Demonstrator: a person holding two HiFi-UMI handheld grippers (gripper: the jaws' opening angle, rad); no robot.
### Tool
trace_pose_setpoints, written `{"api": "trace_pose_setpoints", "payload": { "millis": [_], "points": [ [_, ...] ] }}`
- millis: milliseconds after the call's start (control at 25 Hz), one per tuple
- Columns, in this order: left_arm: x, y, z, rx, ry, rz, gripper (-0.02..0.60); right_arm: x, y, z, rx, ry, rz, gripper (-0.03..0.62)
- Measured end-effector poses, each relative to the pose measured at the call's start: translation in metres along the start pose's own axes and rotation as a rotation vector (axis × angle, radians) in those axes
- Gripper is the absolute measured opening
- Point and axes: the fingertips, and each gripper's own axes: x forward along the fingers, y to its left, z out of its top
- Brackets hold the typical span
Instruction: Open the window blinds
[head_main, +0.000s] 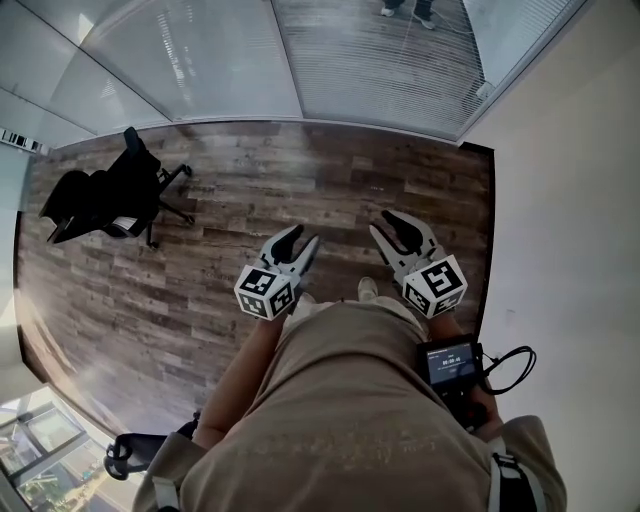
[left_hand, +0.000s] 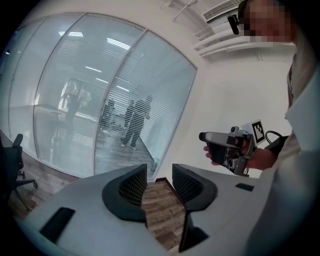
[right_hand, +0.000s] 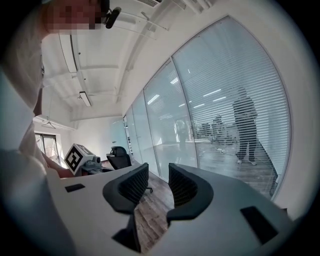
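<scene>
Right now, the left gripper (head_main: 303, 236) and the right gripper (head_main: 386, 223) are both open a little and hold nothing. The window blinds (head_main: 370, 70) hang well ahead of them, across the wood floor (head_main: 250, 170).

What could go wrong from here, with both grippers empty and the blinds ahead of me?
One: no cord or wand for the blinds shows in any view, so the open left gripper and right gripper may end up knocking the glass wall. Two: the loose cable looping at your right hip might snag on that arm.
</scene>
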Motion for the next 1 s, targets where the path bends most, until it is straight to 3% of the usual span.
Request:
{"api": "trace_pose_setpoints", "payload": {
  "millis": [200,320,440,1000],
  "points": [
    [-0.015,0.026,0.002,0.001,0.009,-0.003,0.155,0.025,0.022,0.003,-0.011,-0.001,0.005,0.132],
    [-0.02,0.032,0.004,0.002,0.015,-0.014,0.155,0.032,0.035,-0.003,-0.044,0.033,0.013,0.081],
    [-0.021,0.036,0.004,0.009,0.02,-0.027,0.155,0.035,0.042,-0.006,-0.039,0.032,0.014,0.071],
    [0.003,0.009,0.004,0.025,0.038,-0.064,0.155,0.01,0.017,-0.017,-0.008,0.04,-0.019,0.069]
  ]
}}
